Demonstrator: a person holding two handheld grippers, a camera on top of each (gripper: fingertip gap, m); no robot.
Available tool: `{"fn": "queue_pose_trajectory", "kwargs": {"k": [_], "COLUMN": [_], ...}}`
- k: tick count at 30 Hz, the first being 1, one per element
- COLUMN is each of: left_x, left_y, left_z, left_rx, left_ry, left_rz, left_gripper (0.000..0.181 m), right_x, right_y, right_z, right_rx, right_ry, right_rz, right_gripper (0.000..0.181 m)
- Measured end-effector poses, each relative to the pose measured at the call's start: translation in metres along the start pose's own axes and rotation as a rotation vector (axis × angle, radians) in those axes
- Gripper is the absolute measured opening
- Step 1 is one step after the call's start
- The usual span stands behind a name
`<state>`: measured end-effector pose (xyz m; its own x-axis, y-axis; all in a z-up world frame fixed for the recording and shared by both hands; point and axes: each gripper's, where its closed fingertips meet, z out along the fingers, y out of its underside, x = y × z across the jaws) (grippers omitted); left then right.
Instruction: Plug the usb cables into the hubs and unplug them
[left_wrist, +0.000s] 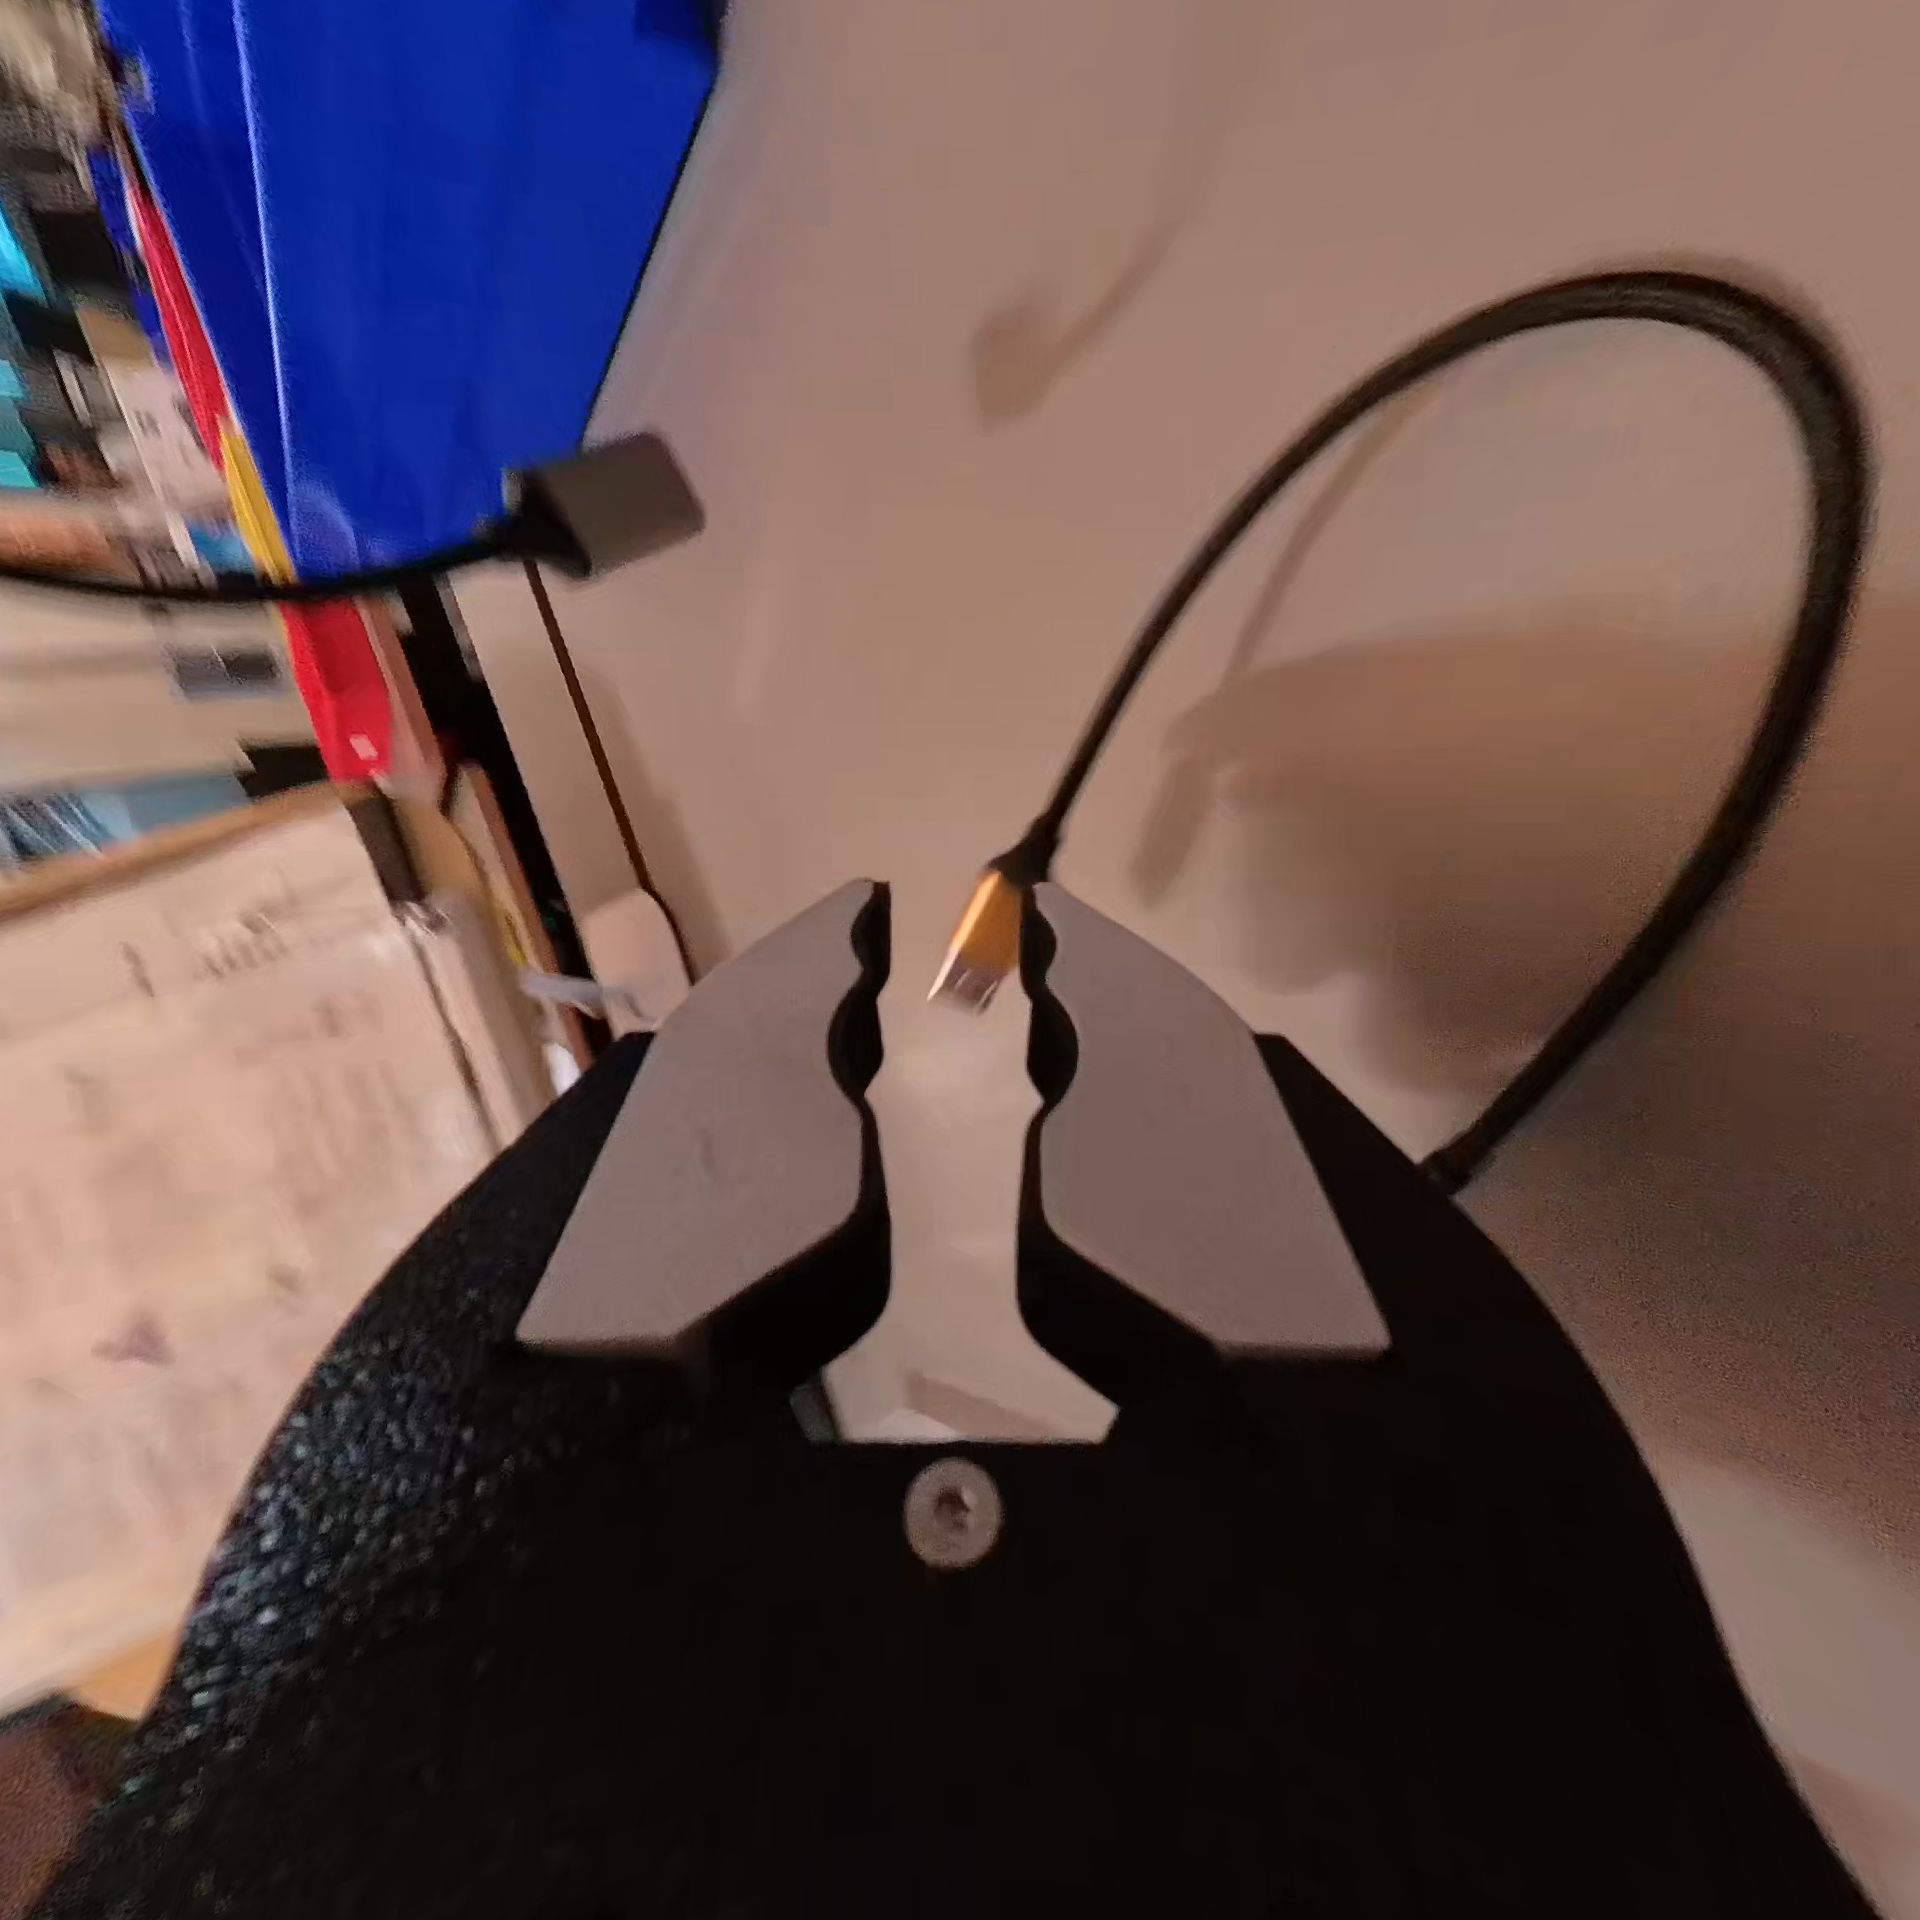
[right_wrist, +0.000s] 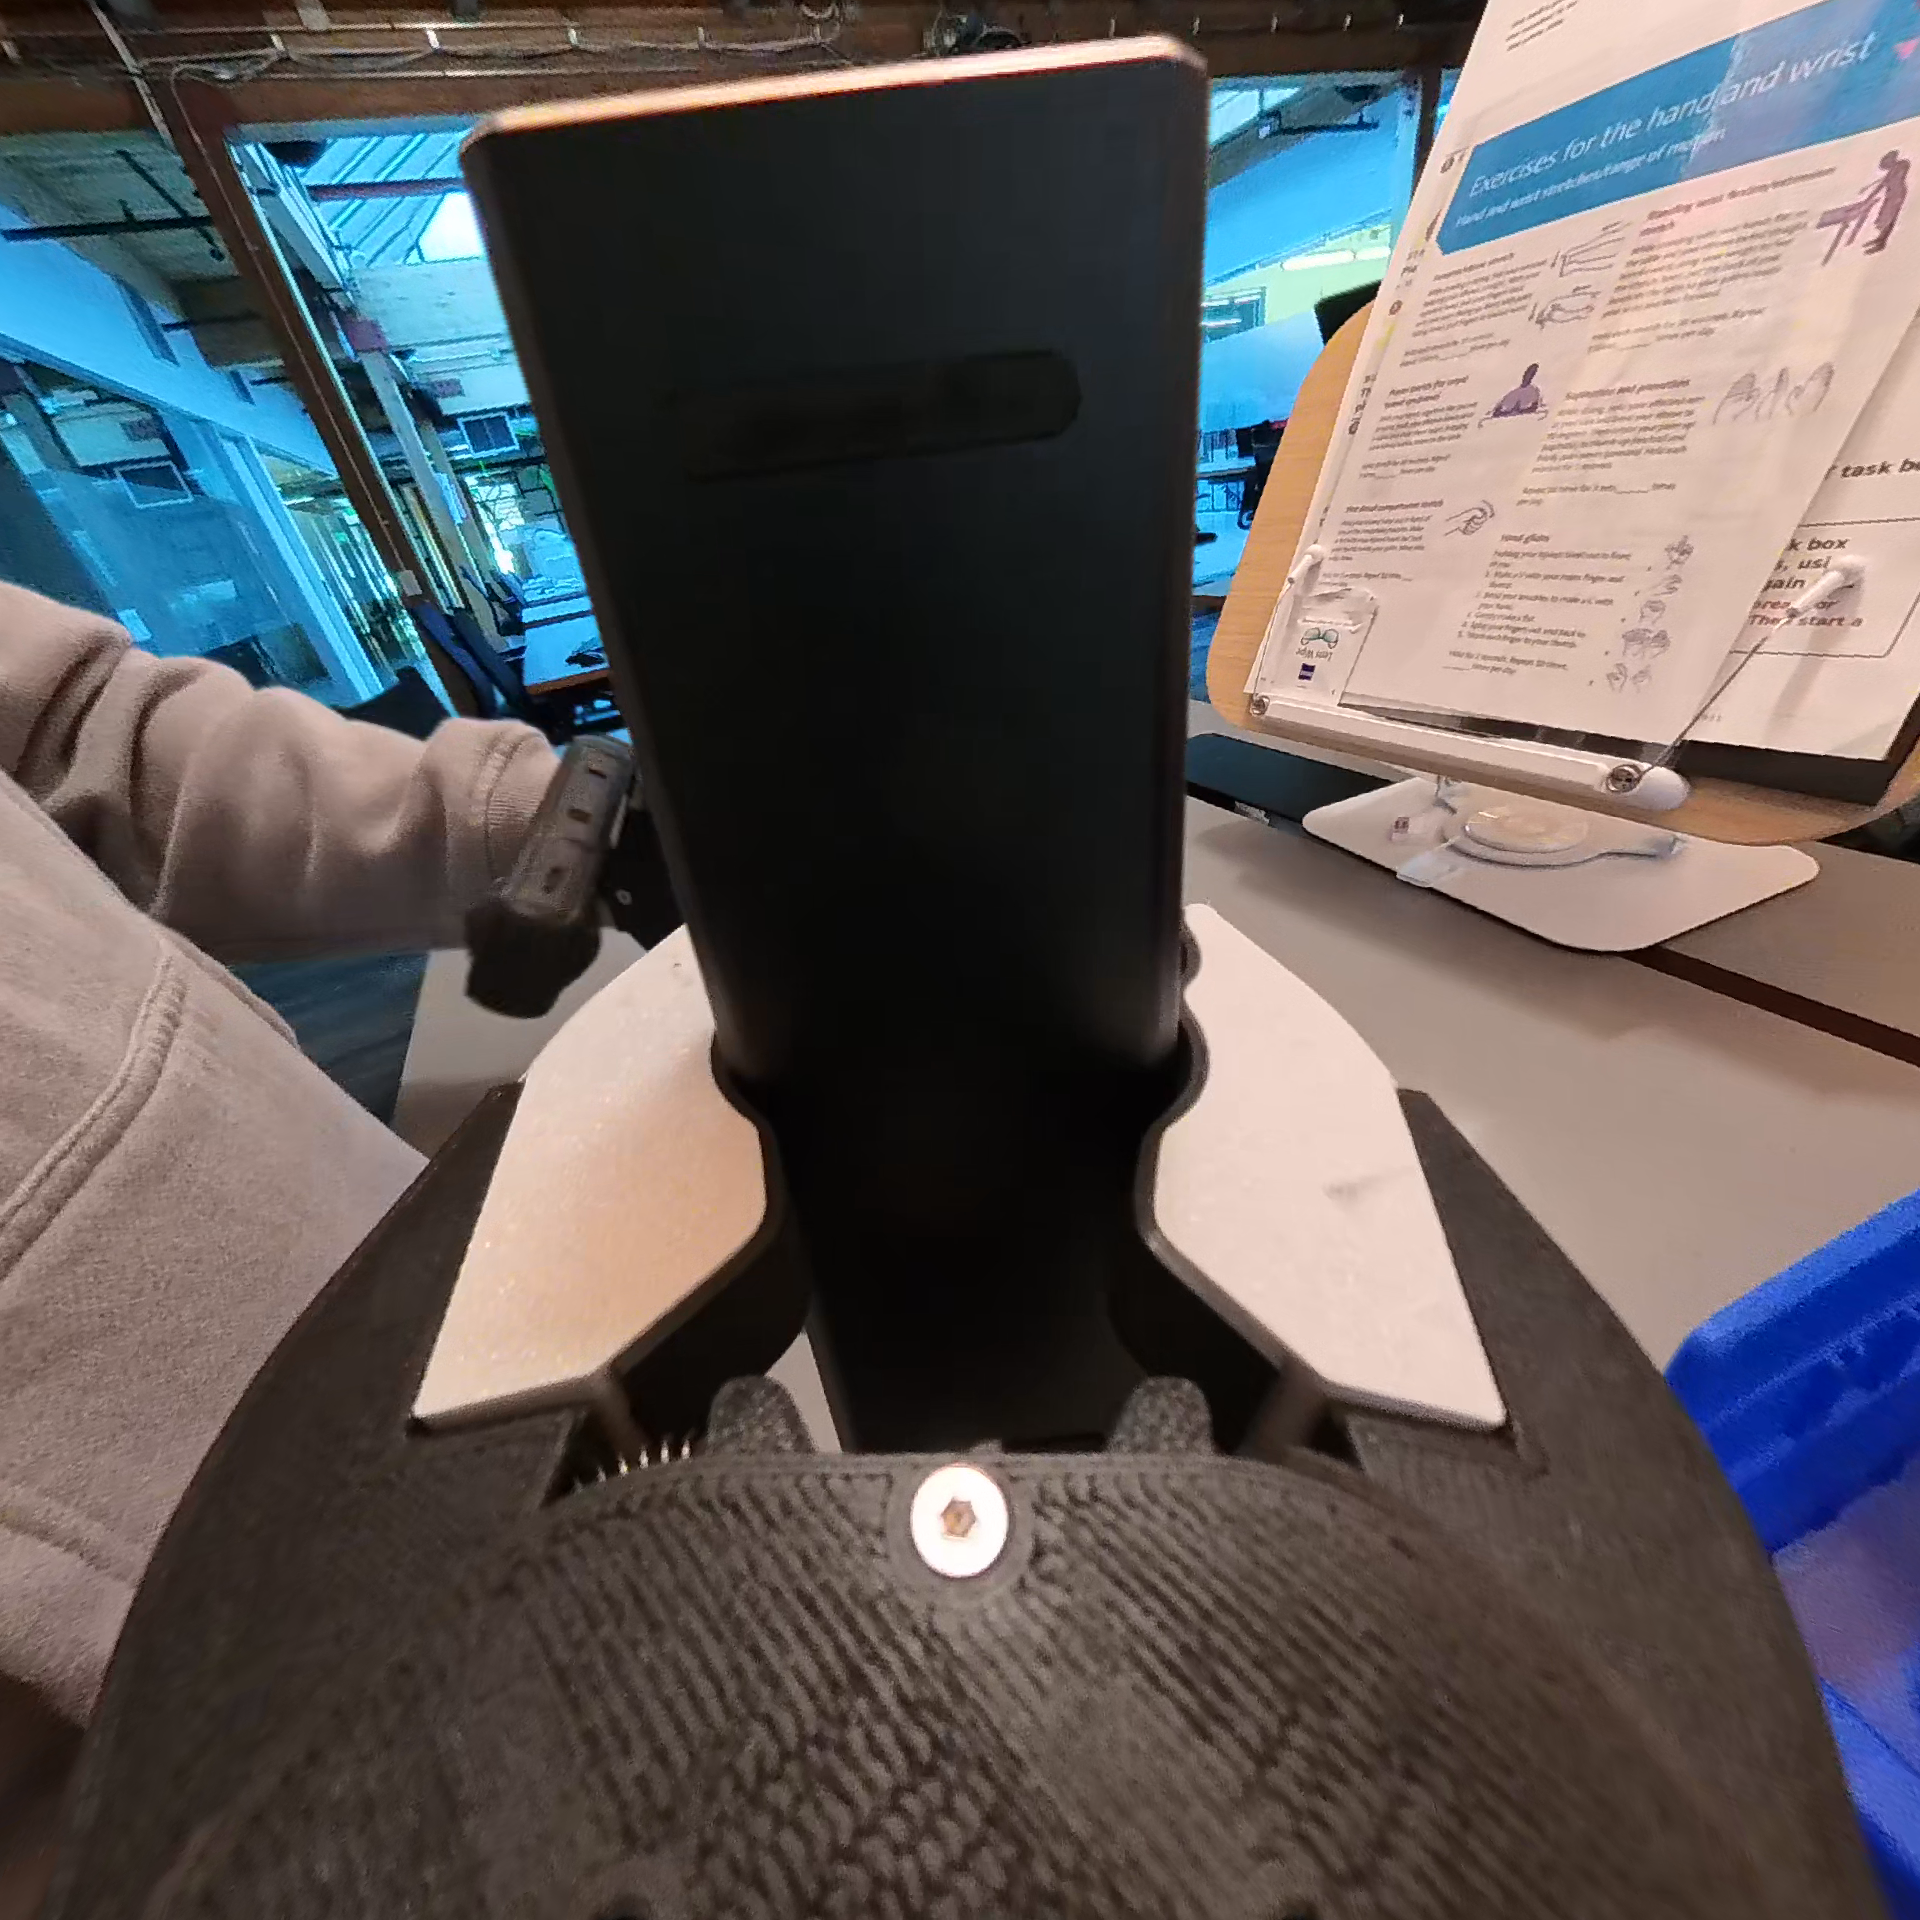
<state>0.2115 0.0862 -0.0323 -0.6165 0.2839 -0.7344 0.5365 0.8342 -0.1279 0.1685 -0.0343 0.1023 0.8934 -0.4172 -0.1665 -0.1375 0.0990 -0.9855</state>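
Note:
In the left wrist view my left gripper (left_wrist: 956, 904) is open, with a narrow gap between its jaws. A gold-shelled USB plug (left_wrist: 971, 951) sits in that gap against the right finger; the left finger does not touch it. Its black cable (left_wrist: 1808, 499) loops up to the right and back down behind the gripper. A small grey connector block (left_wrist: 608, 504) on a thin black lead lies farther off to the left. In the right wrist view my right gripper (right_wrist: 940, 997) is shut on a long black hub (right_wrist: 883, 520), held upright. The left gripper (right_wrist: 561, 862) shows at the left there, in a grey-sleeved hand.
The pale table (left_wrist: 1247, 312) runs under both grippers. A blue bin (left_wrist: 416, 260) stands at the table's edge and shows again in the right wrist view (right_wrist: 1818, 1455). A wooden document stand (right_wrist: 1558, 810) with printed sheets stands at the back right. The left wrist view is blurred.

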Motion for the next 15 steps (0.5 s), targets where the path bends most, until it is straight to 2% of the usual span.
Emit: {"fn": "queue_pose_trajectory", "kwargs": {"k": [2,4,6,7,9,10,13,15], "left_x": [0.001,0.0,0.011,0.021,0.041,0.051,0.07,0.075], "left_y": [0.008,0.005,-0.013,-0.034,-0.068,-0.073,-0.06,-0.048], "left_z": [0.002,-0.003,-0.013,-0.022,-0.044,-0.05,-0.047,-0.038], "left_rx": [-0.025,0.006,0.053,0.12,0.265,0.285,0.217,0.144], "left_ry": [0.032,0.052,0.185,0.301,0.486,0.5,0.355,0.266], "left_rz": [-0.244,-0.521,-0.824,-0.942,-1.018,-1.001,-0.923,-0.959], "left_gripper": [0.025,0.029,0.032,0.034,0.038,0.037,0.032,0.031], "right_x": [0.001,0.001,0.002,0.003,0.003,0.003,0.001,0.001], "right_y": [0.0,0.0,0.0,0.0,0.001,0.002,0.005,0.006], "right_z": [-0.002,-0.003,-0.004,-0.004,-0.003,-0.003,-0.001,0.002], "right_rx": [-0.001,0.0,0.0,0.001,0.001,-0.002,-0.012,-0.017], "right_ry": [0.004,0.006,0.008,0.007,0.005,0.005,-0.005,-0.012], "right_rz": [-0.004,-0.008,-0.006,-0.004,-0.001,-0.002,0.0,0.002], "right_gripper": [0.075,0.075,0.075,0.075,0.075,0.075,0.075,0.075]}}
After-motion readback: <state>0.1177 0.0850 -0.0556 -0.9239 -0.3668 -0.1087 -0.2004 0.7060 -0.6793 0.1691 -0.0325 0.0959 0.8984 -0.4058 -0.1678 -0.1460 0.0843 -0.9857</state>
